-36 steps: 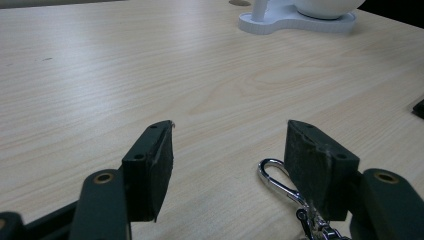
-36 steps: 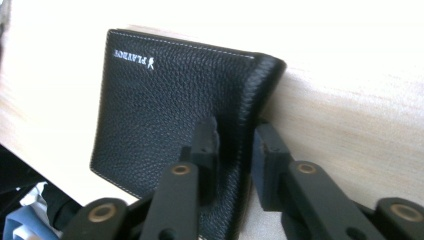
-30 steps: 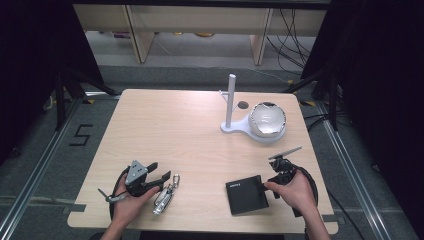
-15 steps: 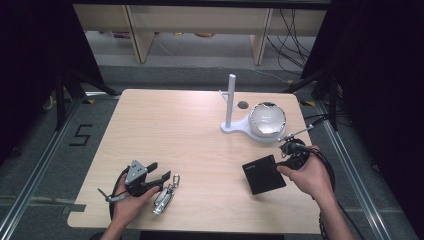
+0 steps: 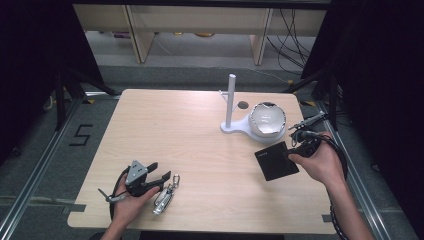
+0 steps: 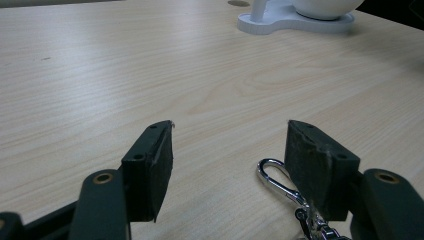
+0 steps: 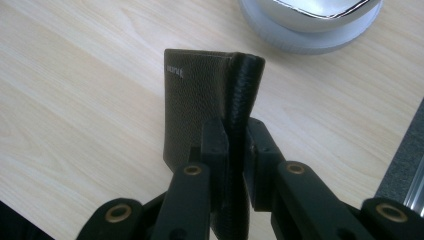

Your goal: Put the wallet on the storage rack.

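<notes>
From above, the right gripper (image 5: 298,146) holds a dark wallet (image 5: 276,160) over the table (image 5: 190,130), near the white stand (image 5: 240,126). The right gripper view reveals its folded spine pinched between the closed jaws. The left gripper (image 6: 227,160) rests with jaws apart, a keyring clip (image 6: 280,181) touching one pad.

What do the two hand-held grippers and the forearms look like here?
Left hand-held gripper: black body, grey three-cornered plate on top, black cable looped beside it. Right hand-held gripper: black, with black cables trailing past the wrist. In the gripper views, both have black jaws with dark flat pads and brass-coloured pivot rivets. Forearms bare, no sleeves or gloves visible.
</notes>
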`<state>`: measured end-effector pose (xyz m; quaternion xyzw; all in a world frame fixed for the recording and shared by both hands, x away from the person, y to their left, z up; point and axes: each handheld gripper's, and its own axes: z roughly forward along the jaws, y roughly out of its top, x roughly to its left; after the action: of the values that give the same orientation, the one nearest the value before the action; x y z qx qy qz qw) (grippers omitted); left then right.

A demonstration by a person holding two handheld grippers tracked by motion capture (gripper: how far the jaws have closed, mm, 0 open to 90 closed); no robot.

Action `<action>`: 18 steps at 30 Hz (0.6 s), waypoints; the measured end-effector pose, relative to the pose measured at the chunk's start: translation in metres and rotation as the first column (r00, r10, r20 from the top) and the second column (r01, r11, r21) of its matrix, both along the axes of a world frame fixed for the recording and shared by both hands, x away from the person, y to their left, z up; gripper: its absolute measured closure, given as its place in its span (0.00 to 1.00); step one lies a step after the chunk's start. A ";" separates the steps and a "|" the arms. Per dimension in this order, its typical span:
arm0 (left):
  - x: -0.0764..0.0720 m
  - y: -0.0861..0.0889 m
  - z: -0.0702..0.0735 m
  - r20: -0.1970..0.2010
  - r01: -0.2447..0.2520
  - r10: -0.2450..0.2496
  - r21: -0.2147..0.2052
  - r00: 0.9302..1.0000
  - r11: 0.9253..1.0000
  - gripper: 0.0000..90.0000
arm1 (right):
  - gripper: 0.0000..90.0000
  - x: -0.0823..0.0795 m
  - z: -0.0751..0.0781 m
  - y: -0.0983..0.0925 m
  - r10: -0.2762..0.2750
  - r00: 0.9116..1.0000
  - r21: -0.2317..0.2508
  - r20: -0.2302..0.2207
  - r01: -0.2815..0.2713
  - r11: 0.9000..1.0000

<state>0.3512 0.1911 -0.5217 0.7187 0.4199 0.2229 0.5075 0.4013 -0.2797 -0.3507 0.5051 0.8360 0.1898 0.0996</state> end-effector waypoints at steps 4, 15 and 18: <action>0.000 0.000 0.000 -0.002 0.001 -0.001 -0.001 1.000 1.000 0.40 | 0.91 0.004 0.003 -0.004 -0.001 1.000 -0.013 0.014 0.001 1.000; 0.000 0.000 0.000 -0.003 0.000 0.000 -0.002 1.000 1.000 0.40 | 0.91 0.015 0.015 -0.008 0.000 0.999 -0.043 0.032 0.001 0.999; 0.000 0.000 0.000 -0.004 0.000 0.000 -0.002 1.000 1.000 0.40 | 0.91 0.018 0.019 -0.009 0.002 0.999 -0.050 0.038 0.000 0.999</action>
<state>0.3512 0.1911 -0.5218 0.7185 0.4211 0.2212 0.5074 0.4190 -0.2883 -0.3320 0.4984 0.8386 0.1786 0.1281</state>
